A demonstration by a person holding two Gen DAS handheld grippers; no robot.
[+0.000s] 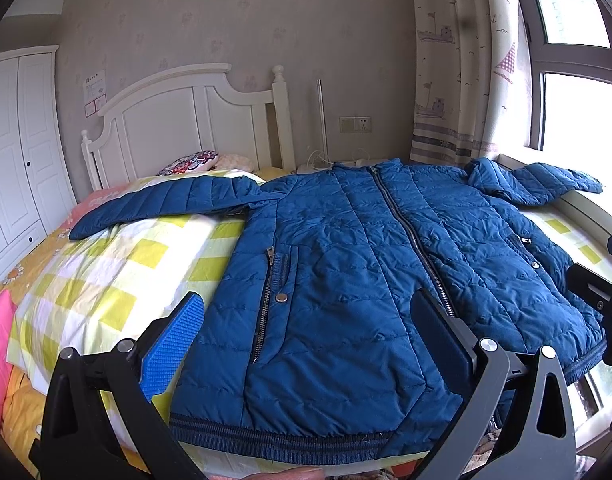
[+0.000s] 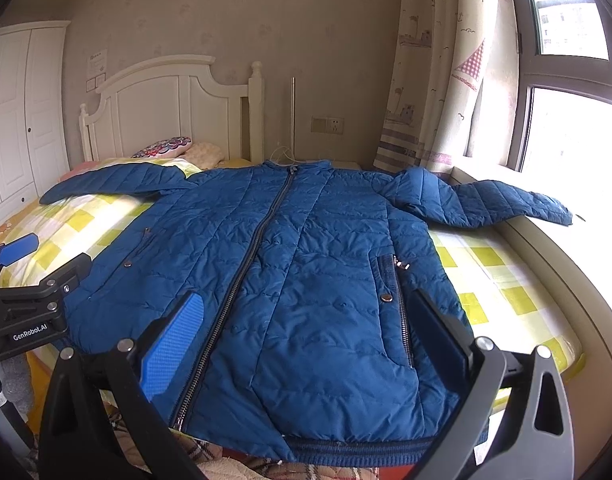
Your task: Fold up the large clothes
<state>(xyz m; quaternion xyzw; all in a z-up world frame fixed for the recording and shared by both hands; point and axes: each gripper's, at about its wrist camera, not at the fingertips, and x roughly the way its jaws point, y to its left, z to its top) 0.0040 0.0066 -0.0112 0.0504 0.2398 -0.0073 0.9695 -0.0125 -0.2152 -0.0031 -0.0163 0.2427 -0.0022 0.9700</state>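
A blue quilted puffer jacket (image 1: 346, 264) lies flat, front up and zipped, on the bed, with both sleeves spread out to the sides. It also shows in the right wrist view (image 2: 306, 272). My left gripper (image 1: 306, 328) is open and empty, hovering above the jacket's left half near the hem. My right gripper (image 2: 306, 328) is open and empty above the jacket's right half near the hem. The left gripper's body (image 2: 30, 292) shows at the left edge of the right wrist view, and part of the right gripper (image 1: 602, 300) at the right edge of the left wrist view.
The bed has a yellow and white checked sheet (image 1: 118, 268) and a white headboard (image 1: 178, 120). Pillows (image 1: 194, 162) lie at the head. A white wardrobe (image 1: 14, 152) stands at the left. A window sill (image 2: 578, 240) and curtain (image 2: 434, 80) are at the right.
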